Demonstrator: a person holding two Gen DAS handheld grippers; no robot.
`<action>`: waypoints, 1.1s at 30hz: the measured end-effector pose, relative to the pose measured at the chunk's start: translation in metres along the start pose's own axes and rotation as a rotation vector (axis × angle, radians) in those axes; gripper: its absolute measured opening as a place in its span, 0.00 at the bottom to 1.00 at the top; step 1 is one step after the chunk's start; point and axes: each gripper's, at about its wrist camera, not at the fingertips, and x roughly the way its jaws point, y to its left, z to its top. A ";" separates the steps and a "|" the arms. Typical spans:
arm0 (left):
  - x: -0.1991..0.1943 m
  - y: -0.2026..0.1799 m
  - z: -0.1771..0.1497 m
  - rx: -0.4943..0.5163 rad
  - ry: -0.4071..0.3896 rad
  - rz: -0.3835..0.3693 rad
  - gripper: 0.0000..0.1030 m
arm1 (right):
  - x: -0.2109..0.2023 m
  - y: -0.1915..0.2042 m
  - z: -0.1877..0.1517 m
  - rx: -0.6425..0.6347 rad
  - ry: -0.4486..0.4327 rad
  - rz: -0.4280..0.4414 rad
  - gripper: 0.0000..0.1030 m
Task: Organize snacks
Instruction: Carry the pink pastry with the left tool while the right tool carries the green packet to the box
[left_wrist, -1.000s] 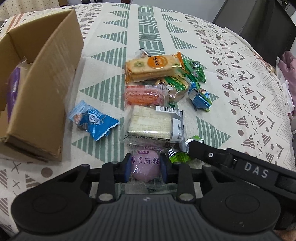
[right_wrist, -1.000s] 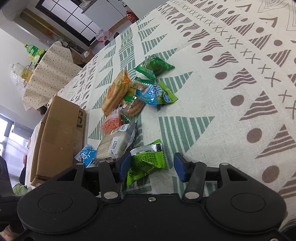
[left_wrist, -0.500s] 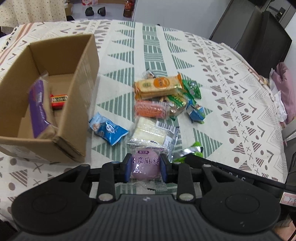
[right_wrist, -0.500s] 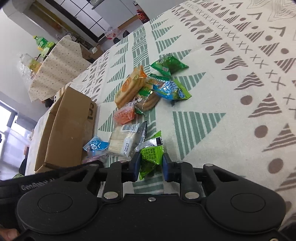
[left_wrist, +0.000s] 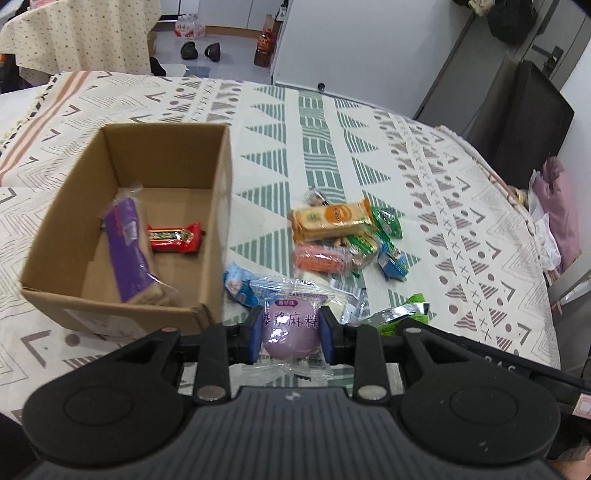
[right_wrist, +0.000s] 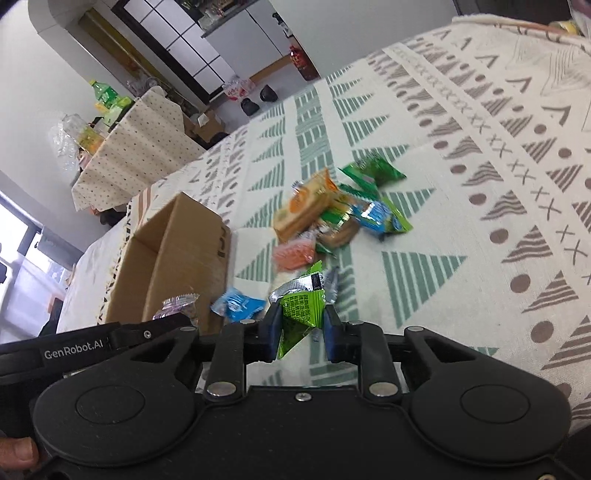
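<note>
My left gripper is shut on a purple mochi packet, held above the table just right of the cardboard box. Inside the box lie a purple wafer pack and a red candy bar. In the right wrist view my right gripper is shut on a green snack packet, lifted off the cloth. The same box stands to its left. A pile of snacks lies on the tablecloth right of the box, with an orange cracker pack on its far side.
A blue candy packet lies beside the box's near right corner. The other gripper's arm crosses the lower left of the right wrist view, with a thumb at the edge. A dark chair stands past the table's right side.
Both grippers have risen from the table. The right one shut on the green packet and lifted it; the left one carried the mochi packet up, bringing the box's inside into view.
</note>
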 end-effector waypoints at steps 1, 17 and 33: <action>-0.002 0.003 0.001 -0.003 -0.004 0.001 0.29 | -0.001 0.003 0.001 -0.004 -0.005 -0.002 0.22; -0.038 0.045 0.014 -0.052 -0.081 0.023 0.29 | -0.012 0.056 0.007 -0.060 -0.065 0.008 0.22; -0.052 0.097 0.023 -0.125 -0.114 0.047 0.29 | 0.004 0.103 0.007 -0.116 -0.073 0.036 0.22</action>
